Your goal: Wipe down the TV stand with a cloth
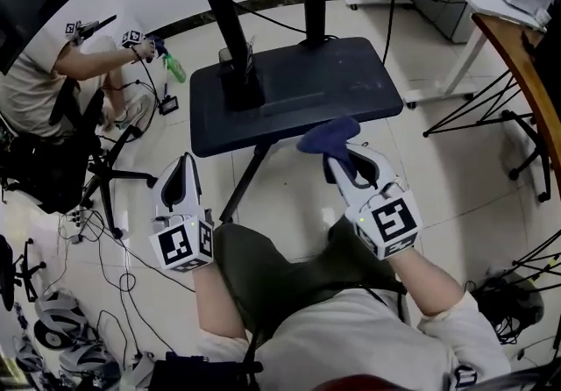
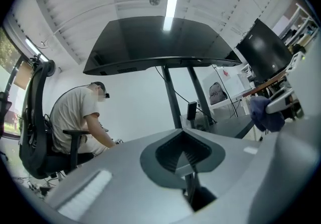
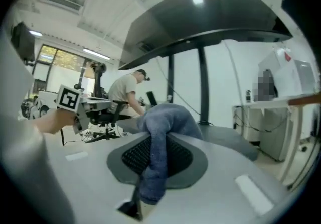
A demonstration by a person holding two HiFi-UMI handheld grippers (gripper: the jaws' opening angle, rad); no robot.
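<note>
- My right tool [image 1: 349, 163] is pinching the blue cloth [image 1: 328, 135], held at the front right edge of the TV stand base [image 1: 289, 82].
- My left tool [image 1: 182, 163] is pressed together on nothing, just off the front left corner.
- I judge wiping is about to start: next I lower the cloth flat and sweep across.

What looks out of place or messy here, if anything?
Nothing looks spilled or broken. The only untidy spot is the loose cables trailing over the floor at left. The blue cloth bunched in the right gripper is at the front edge of the TV stand base.
</note>
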